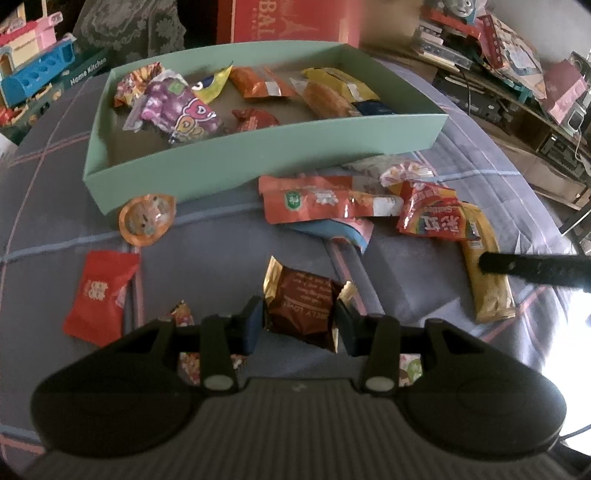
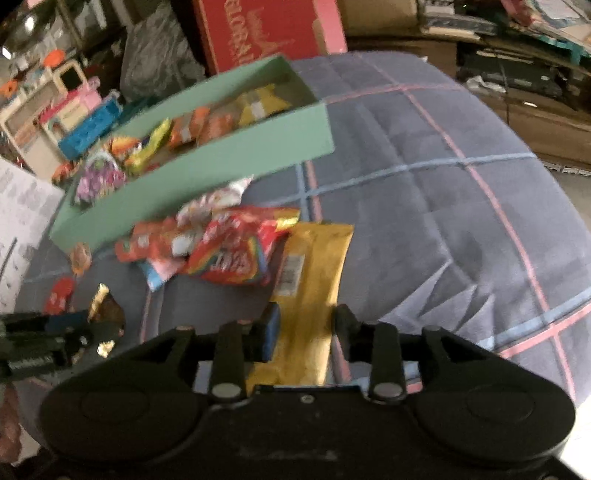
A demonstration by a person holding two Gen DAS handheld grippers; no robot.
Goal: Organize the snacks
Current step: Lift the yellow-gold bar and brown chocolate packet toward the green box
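A green box [image 1: 258,155] holds several snack packets. It shows in the right wrist view [image 2: 207,170] too. My left gripper [image 1: 300,325] is closed on a brown gold-edged snack packet [image 1: 301,310] with both fingers against its sides. My right gripper [image 2: 306,332] straddles a long yellow snack bar [image 2: 310,295] lying on the blue quilt, with both fingers close to its sides; contact is unclear. That bar [image 1: 484,273] and the right gripper's finger [image 1: 532,271] also show in the left wrist view. Loose packets lie in front of the box: an orange-red pouch [image 1: 325,199] and a red rainbow candy bag [image 1: 432,214].
A red packet [image 1: 99,295] and a round orange snack [image 1: 146,218] lie at the left on the plaid quilt [image 2: 443,184]. A red carton [image 1: 288,18] stands behind the box. Toys [image 1: 33,74] crowd the left; cluttered shelves [image 1: 517,74] stand at the right.
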